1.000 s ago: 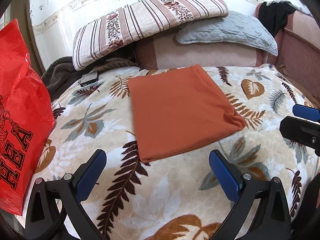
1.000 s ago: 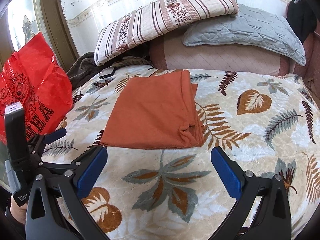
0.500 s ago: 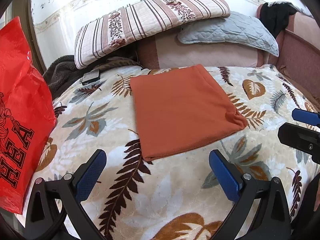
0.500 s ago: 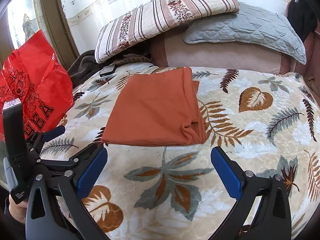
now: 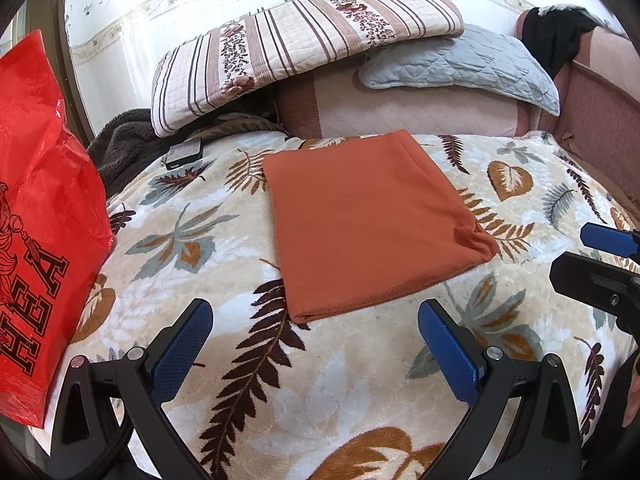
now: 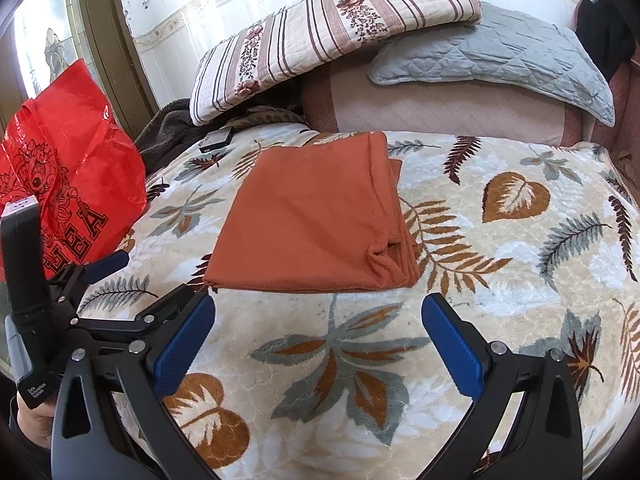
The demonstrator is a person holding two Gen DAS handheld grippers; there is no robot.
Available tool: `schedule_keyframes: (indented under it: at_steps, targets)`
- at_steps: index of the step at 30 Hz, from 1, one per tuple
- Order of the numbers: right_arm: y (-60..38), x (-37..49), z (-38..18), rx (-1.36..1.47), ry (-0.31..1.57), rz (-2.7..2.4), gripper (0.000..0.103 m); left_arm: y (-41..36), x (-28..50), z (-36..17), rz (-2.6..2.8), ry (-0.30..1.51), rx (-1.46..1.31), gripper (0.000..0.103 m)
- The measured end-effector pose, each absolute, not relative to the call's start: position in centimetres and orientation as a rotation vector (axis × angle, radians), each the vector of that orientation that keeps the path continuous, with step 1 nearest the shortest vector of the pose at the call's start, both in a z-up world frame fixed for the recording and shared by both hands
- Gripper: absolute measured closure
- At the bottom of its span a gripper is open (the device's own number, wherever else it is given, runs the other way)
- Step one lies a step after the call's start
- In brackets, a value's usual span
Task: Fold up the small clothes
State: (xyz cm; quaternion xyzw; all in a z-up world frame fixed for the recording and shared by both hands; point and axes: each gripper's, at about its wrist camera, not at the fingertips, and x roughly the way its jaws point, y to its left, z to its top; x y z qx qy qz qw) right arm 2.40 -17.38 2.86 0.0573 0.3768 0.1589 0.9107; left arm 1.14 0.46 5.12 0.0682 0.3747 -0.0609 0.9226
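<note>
Folded rust-orange garment [image 5: 368, 220] lying flat mid-bed on leaf-print fleece blanket [image 5: 180, 240], long axis running toward striped pillow [image 5: 304, 40] and grey pillow [image 5: 460, 64], red plastic bag [image 5: 36, 220] at left, left gripper [image 5: 316, 340] and right gripper [image 6: 316, 336] spread wide, empty, short of its near edge.

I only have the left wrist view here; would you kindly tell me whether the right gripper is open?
Observer: Yes, the right gripper is open and empty, its fingertips just short of the orange garment's near edge.
Operator: Thank you. Is the garment's right side stacked evenly?
Observer: Not quite: a lower layer sticks out past the top layer at the far right corner.
</note>
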Motion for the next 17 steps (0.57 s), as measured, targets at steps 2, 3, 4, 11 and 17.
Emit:
schedule_keyframes:
  at_steps: [2, 3, 4, 11, 17]
  targets:
    - [-17.06, 2.4, 2.81, 0.12, 0.778, 0.326, 0.0, 0.53, 1.19, 5.15, -0.124, 0.768, 0.137, 0.0]
    - [-17.05, 2.4, 2.81, 0.12, 0.778, 0.326, 0.0, 0.55, 1.21, 5.16, -0.124, 0.768, 0.136, 0.0]
    - [-17.05, 2.42, 2.81, 0.119, 0.778, 0.325, 0.0, 0.56, 1.22, 5.16, -0.124, 0.768, 0.136, 0.0]
    - [-16.9, 2.36, 2.87, 0.119, 0.779, 0.321, 0.0, 0.52, 1.22, 5.18, -0.123, 0.768, 0.137, 0.0]
    - [-16.41, 2.64, 2.99, 0.116, 0.776, 0.317, 0.0, 0.42, 1.31, 5.16, -0.132, 0.767, 0.135, 0.0]
